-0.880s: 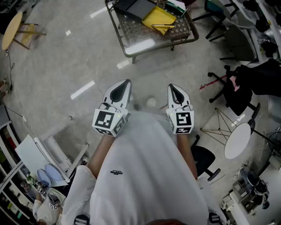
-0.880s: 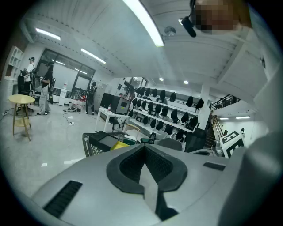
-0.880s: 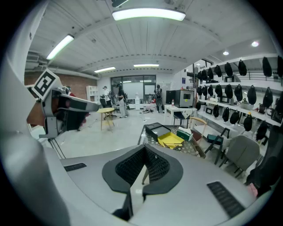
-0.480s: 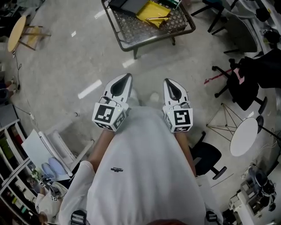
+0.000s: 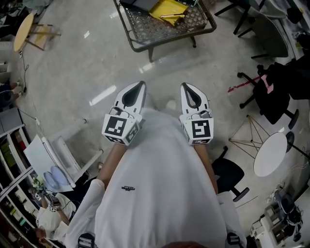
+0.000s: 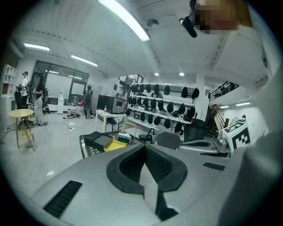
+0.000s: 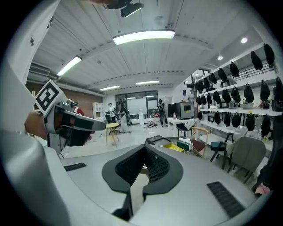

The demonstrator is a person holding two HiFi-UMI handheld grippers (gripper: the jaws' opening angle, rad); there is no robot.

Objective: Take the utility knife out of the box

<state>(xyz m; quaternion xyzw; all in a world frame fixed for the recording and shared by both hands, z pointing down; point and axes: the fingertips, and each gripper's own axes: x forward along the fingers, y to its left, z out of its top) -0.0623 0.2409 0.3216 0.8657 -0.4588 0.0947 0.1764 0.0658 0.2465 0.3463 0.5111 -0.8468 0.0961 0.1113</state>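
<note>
Both grippers are held side by side in front of my white shirt, over bare floor. My left gripper [image 5: 141, 83] [image 6: 143, 145] has its jaws pressed together with nothing between them. My right gripper [image 5: 184, 85] [image 7: 143, 146] is also shut and empty. Well ahead of them stands a low mesh-topped table [image 5: 145, 35] [image 6: 88, 148]. On it lie a black box [image 5: 138, 4] [image 6: 101, 140] [image 7: 159, 140] and a flat yellow item [image 5: 167, 8] [image 6: 114, 145] [image 7: 175, 147]. No utility knife can be made out in any view.
Black office chairs [image 5: 271, 87] and a round white table [image 5: 270, 154] stand at the right. A round yellow stool [image 5: 23, 30] is at the far left, with shelving and a white panel [image 5: 41, 160] at the near left. People stand far off [image 6: 37, 103].
The mesh table has slid toward the top edge of the head view. Both grippers have kept their place in front of the shirt, shut throughout.
</note>
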